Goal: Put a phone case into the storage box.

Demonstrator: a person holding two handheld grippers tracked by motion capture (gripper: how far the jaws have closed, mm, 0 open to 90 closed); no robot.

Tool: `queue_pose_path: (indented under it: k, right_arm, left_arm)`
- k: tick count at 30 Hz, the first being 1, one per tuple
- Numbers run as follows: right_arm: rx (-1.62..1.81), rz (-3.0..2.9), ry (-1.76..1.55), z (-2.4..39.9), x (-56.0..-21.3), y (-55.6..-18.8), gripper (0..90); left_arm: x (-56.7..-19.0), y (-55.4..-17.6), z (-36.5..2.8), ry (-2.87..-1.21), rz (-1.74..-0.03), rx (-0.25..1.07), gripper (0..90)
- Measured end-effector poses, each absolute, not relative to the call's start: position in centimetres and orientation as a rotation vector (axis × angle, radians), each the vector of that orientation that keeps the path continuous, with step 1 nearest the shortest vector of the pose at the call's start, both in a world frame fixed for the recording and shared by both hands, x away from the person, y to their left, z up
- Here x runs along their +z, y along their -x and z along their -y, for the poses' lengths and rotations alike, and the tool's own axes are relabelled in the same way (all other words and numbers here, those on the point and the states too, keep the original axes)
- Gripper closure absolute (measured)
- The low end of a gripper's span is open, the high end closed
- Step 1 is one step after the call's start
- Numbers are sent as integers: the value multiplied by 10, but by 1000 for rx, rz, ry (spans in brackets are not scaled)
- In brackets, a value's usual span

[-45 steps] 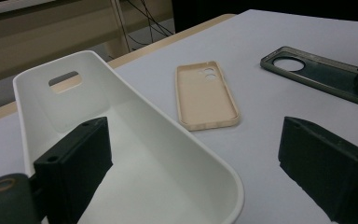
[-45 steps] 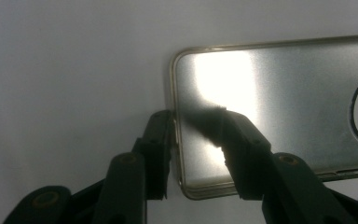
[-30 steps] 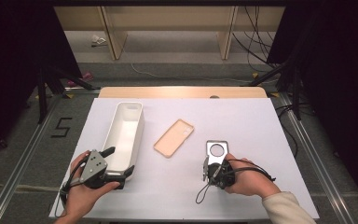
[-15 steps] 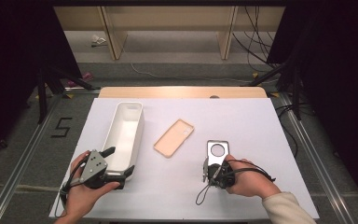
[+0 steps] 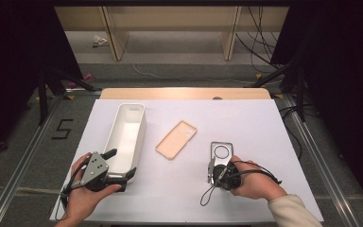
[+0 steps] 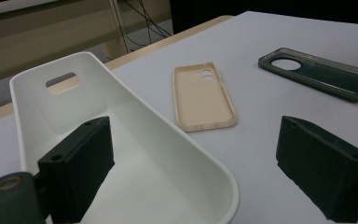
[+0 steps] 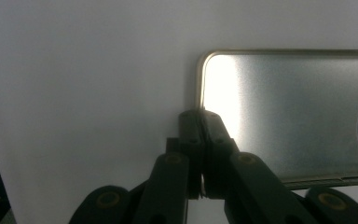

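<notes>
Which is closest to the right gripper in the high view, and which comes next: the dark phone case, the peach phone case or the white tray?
1. Dark phone case: pinched at its near edge by the right gripper.
2. Peach phone case: mid-table, to its left.
3. White tray: farther left, by the left gripper.

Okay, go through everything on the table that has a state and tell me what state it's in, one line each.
White bin: upright, empty.
Beige phone case: lying flat, hollow side up.
Dark phone case: flat on the table, its near edge pinched.
Left gripper: open, astride the bin's wall.
Right gripper: shut on the dark case.
</notes>
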State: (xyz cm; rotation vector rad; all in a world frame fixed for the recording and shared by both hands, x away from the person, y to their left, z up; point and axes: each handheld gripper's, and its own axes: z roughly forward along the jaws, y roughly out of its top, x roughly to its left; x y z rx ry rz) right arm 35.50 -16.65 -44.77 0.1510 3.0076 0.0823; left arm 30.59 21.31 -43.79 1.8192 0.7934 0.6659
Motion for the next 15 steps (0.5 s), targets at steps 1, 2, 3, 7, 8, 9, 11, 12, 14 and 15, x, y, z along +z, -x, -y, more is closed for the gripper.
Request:
queue_pose_path:
  k: [1, 2, 3, 7, 8, 9, 11, 12, 14, 15]
  right_arm:
    - [109, -3002, -177, 169, -445, -356, 887]
    - [123, -3000, -183, 170, -444, -356, 888]
    - [147, -2998, -204, 172, -443, -356, 887]
    - [229, -2987, -242, 178, -438, -358, 887]
    - [253, -2985, -247, 179, -437, -358, 887]
    - [281, -2984, -272, 181, -435, -358, 887]
    - [326, -2976, -289, 184, -434, -358, 887]
    - [326, -2976, -289, 184, -434, -358, 887]
    - [369, -2967, -316, 186, -432, -358, 887]
    - [418, -2951, -332, 187, -430, -358, 887]
  left_arm:
    - [-438, -306, -213, -1819, -791, 667, 109]
    - [-438, -306, -213, -1818, -793, 666, 109]
    - [-438, -306, -213, -1819, -790, 667, 110]
    - [-438, -306, -213, -1816, -792, 668, 111]
    - [-438, -306, -213, -1816, -792, 668, 111]
    - [-438, -305, -213, -1817, -792, 668, 112]
    - [-438, -305, -213, -1816, -795, 667, 113]
    - [-438, -305, -213, -1816, -795, 667, 113]
    - [-437, -305, -213, -1814, -796, 665, 114]
    - [-437, -305, -213, -1815, -795, 665, 114]
